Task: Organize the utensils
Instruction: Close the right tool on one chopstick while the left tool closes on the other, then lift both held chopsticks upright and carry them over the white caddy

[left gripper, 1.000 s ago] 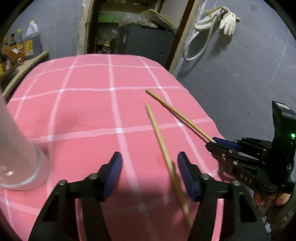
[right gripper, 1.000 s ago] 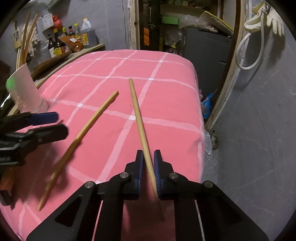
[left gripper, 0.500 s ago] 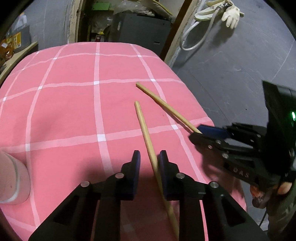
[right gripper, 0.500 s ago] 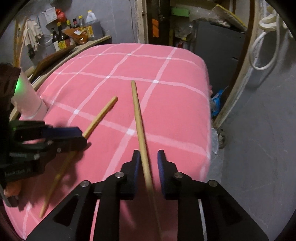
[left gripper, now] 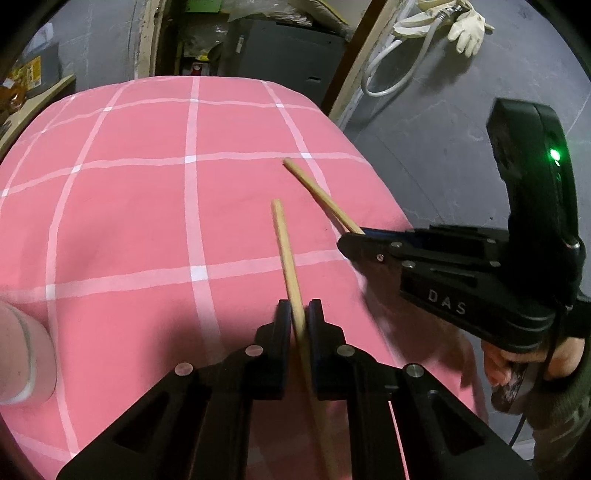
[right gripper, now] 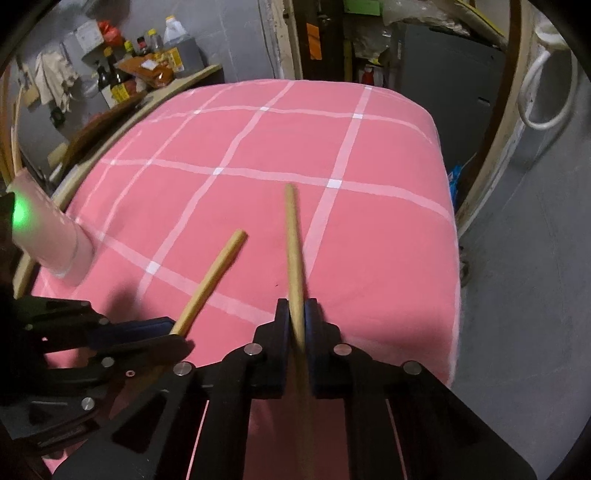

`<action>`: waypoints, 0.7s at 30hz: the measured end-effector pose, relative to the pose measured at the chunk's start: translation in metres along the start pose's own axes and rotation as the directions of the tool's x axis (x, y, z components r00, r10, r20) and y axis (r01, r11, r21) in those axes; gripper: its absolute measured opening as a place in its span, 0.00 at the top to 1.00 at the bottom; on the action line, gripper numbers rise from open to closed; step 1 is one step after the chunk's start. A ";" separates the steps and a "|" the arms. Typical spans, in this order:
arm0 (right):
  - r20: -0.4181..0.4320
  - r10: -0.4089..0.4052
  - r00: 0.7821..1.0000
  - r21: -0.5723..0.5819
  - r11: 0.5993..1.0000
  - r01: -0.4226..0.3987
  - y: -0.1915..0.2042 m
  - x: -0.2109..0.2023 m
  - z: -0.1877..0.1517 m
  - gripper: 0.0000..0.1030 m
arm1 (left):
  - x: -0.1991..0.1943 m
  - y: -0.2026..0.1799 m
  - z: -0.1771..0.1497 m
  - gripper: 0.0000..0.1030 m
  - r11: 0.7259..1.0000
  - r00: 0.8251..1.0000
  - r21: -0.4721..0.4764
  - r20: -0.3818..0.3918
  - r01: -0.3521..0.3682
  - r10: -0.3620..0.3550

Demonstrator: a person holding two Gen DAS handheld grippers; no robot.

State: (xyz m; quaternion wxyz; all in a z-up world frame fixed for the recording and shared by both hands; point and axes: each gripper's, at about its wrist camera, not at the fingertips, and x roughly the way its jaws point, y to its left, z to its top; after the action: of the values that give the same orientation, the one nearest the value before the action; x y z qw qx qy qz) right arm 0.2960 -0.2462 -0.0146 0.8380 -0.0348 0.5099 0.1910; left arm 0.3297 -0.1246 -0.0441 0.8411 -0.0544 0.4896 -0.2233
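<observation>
Two long wooden chopsticks are held above a pink checked tablecloth (left gripper: pixel 129 229). My left gripper (left gripper: pixel 299 314) is shut on one chopstick (left gripper: pixel 286 254), which points forward; it also shows in the right wrist view (right gripper: pixel 210 286) with the left gripper (right gripper: pixel 173 332). My right gripper (right gripper: pixel 296 310) is shut on the other chopstick (right gripper: pixel 293 247), which shows in the left wrist view (left gripper: pixel 321 197) sticking out of the right gripper (left gripper: pixel 351 242). A whitish translucent cup (left gripper: pixel 22 354) stands at the left; in the right wrist view (right gripper: pixel 51 236) it holds chopsticks.
The table's right edge (right gripper: pixel 452 258) drops to a grey floor. A shelf with bottles (right gripper: pixel 140 74) lies beyond the far left corner. A dark cabinet (left gripper: pixel 288 55) and a hose with a glove (left gripper: pixel 461 26) are behind the table.
My left gripper closed on the left chopstick and lifted it. The right gripper, holding its chopstick, rose and came nearer to the left one. The cup slid to the view's left edge.
</observation>
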 end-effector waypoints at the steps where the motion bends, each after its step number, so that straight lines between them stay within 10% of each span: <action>1: 0.014 0.006 1.000 0.010 1.000 -0.006 0.001 -0.003 -0.003 0.95 | -0.002 0.001 -0.001 0.95 1.000 1.000 -0.006 0.002 0.003 -0.003; 14: 0.344 0.086 0.935 0.070 0.991 -0.117 0.036 -0.065 -0.046 0.95 | -0.060 -0.005 -0.033 0.96 1.000 0.984 0.011 0.176 -0.002 0.000; 21: 0.512 0.124 0.850 0.049 0.984 -0.173 0.061 -0.094 -0.055 0.95 | -0.119 -0.018 -0.059 0.96 0.997 0.908 0.069 0.418 -0.032 0.000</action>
State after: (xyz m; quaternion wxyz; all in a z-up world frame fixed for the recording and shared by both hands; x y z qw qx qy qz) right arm 0.1896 -0.2309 0.0494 0.9259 0.0954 0.2812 0.2337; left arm 0.2239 -0.0821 0.0257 0.9296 -0.0658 0.2901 -0.2176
